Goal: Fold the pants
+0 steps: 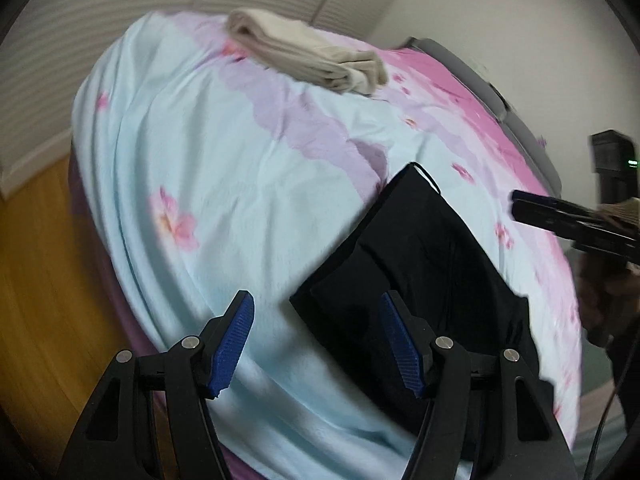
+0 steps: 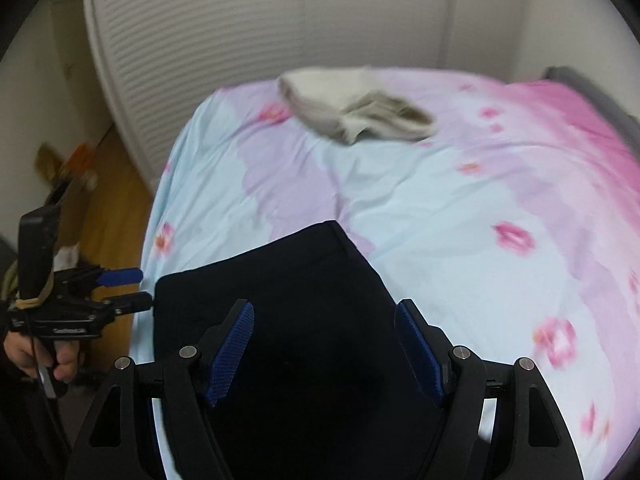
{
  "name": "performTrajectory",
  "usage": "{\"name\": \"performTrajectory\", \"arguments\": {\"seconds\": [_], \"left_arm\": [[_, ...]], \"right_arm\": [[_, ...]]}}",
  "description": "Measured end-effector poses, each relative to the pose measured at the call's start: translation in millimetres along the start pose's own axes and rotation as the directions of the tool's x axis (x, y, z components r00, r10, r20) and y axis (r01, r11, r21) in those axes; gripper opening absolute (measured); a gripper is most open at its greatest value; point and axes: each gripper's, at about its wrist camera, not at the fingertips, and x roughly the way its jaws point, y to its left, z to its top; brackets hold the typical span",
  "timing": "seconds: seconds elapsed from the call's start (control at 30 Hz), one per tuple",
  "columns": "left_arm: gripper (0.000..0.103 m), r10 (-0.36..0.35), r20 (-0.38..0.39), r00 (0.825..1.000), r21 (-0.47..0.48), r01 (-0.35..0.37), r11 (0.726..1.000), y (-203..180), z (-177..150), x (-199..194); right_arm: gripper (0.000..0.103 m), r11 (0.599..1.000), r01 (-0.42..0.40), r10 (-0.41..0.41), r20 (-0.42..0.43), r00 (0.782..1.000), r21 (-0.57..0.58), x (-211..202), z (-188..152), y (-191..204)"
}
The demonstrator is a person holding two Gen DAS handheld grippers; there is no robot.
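Observation:
Black pants (image 1: 416,264) lie folded flat on the bed near its front edge; they also show in the right wrist view (image 2: 288,280). My left gripper (image 1: 316,344) is open and empty, held above the pants' left edge. My right gripper (image 2: 326,352) is open and empty, held above the middle of the pants. The left gripper also shows in the right wrist view (image 2: 140,288) at the pants' left edge, and the right gripper in the left wrist view (image 1: 516,204) at the right.
The bed has a light blue and pink flowered sheet (image 1: 208,152). Folded beige pants (image 1: 312,56) lie at the far side, also seen in the right wrist view (image 2: 352,108). A wood floor (image 1: 40,260) lies left of the bed. White louvred doors (image 2: 240,20) stand behind.

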Motion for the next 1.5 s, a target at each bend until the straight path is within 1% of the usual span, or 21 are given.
{"name": "performTrajectory", "arguments": {"seconds": [0.07, 0.13, 0.23, 0.37, 0.43, 0.57, 0.63, 0.7, 0.73, 0.8, 0.83, 0.87, 0.9, 0.93, 1.03, 1.1, 1.13, 1.17, 1.33, 1.43, 1.5], "left_arm": [[0.065, 0.011, -0.013, 1.000, -0.027, -0.011, 1.000, -0.8, -1.1, 5.7], [0.065, 0.010, -0.035, 0.999, -0.057, -0.012, 0.998, 0.3, -2.3, 14.2], [0.065, 0.017, -0.053, 0.998, -0.086, -0.021, 0.996, 1.4, -3.2, 25.5], [0.065, 0.011, -0.072, 0.997, -0.093, -0.018, 0.996, -1.1, -5.7, 35.3], [0.065, 0.007, -0.072, 0.997, -0.094, -0.014, 0.995, -1.6, -6.8, 37.5], [0.066, -0.012, -0.089, 0.996, -0.137, 0.000, 0.991, 4.7, -10.0, 44.3], [0.066, -0.016, -0.086, 0.996, -0.149, 0.003, 0.989, 5.4, -10.9, 45.4], [0.066, -0.028, -0.082, 0.996, -0.168, 0.014, 0.986, 6.5, -11.8, 48.0], [0.066, -0.037, -0.084, 0.996, -0.178, 0.021, 0.984, 6.7, -13.0, 50.5], [0.066, -0.050, -0.080, 0.996, -0.191, 0.034, 0.981, 6.7, -13.7, 53.5], [0.064, -0.059, -0.076, 0.995, -0.194, 0.043, 0.980, 6.6, -12.9, 53.4], [0.057, -0.071, -0.072, 0.995, -0.191, 0.056, 0.980, 6.0, -12.0, 52.5], [0.054, -0.080, -0.065, 0.995, -0.180, 0.067, 0.981, 4.2, -11.5, 50.4], [0.050, -0.076, -0.058, 0.995, -0.168, 0.065, 0.984, 2.0, -11.4, 47.9], [0.041, -0.076, -0.029, 0.997, -0.132, 0.072, 0.989, -4.7, -11.4, 37.2], [0.036, -0.088, -0.019, 0.996, -0.127, 0.085, 0.988, -5.2, -10.4, 30.2], [0.031, -0.094, -0.013, 0.995, -0.120, 0.092, 0.989, -6.6, -9.4, 26.6], [0.029, -0.099, 0.002, 0.995, -0.097, 0.099, 0.990, -11.1, -9.0, 20.3], [0.026, -0.118, 0.113, 0.987, 0.050, 0.113, 0.992, -47.7, -11.0, -18.4], [0.025, -0.146, 0.166, 0.975, 0.125, 0.126, 0.984, -73.1, -11.2, -40.8], [0.025, -0.167, 0.206, 0.964, 0.195, 0.127, 0.973, -96.3, -14.2, -57.8]], "right_arm": [[0.074, 0.997, -0.067, 0.065, -0.064, 0.996, -0.023, 25.9, 15.6, -17.0], [0.074, 0.993, -0.111, 0.107, -0.102, 0.989, -0.038, 44.8, 23.3, -27.5], [0.074, 0.976, -0.213, 0.201, -0.174, 0.964, -0.054, 81.4, 39.5, -35.0], [0.074, 0.954, -0.288, 0.257, -0.269, 0.928, -0.080, 123.7, 51.0, -33.3], [0.074, 0.949, -0.306, 0.270, -0.303, 0.914, -0.080, 140.3, 54.2, -35.4], [0.074, 0.926, -0.376, 0.335, -0.369, 0.867, -0.043, 163.4, 54.6, -41.7], [0.074, 0.910, -0.414, 0.368, -0.414, 0.833, -0.024, 177.7, 52.6, -41.7], [0.074, 0.897, -0.442, 0.393, -0.444, 0.805, -0.007, 188.1, 50.2, -39.9], [0.073, 0.892, -0.452, 0.402, -0.458, 0.793, -0.001, 193.9, 49.2, -38.4], [0.070, 0.881, -0.473, 0.423, -0.464, 0.778, 0.009, 200.8, 48.1, -33.6], [0.062, 0.882, -0.471, 0.419, -0.464, 0.781, 0.003, 202.4, 47.9, -31.8], [0.057, 0.881, -0.472, 0.417, -0.463, 0.782, -0.004, 202.5, 47.6, -29.9], [0.046, 0.879, -0.476, 0.423, -0.454, 0.784, -0.004, 199.8, 47.7, -30.6], [0.035, 0.883, -0.470, 0.418, -0.442, 0.793, -0.008, 194.5, 48.5, -32.9], [0.024, 0.879, -0.477, 0.432, -0.386, 0.815, -0.024, 167.8, 53.1, -37.2], [0.022, 0.881, -0.469, 0.418, -0.363, 0.833, -0.060, 148.7, 55.7, -32.7], [0.021, 0.884, -0.462, 0.409, -0.352, 0.842, -0.079, 139.6, 57.2, -29.6], [0.021, 0.886, -0.454, 0.399, -0.343, 0.851, -0.096, 129.7, 58.8, -26.1], [0.020, 0.895, -0.411, 0.356, -0.277, 0.892, -0.173, 75.5, 61.0, -18.1], [0.020, 0.904, -0.380, 0.337, -0.218, 0.916, -0.199, 37.9, 57.0, -21.3], [0.020, 0.908, -0.360, 0.327, -0.175, 0.929, -0.214, 10.0, 51.5, -27.8]]}}
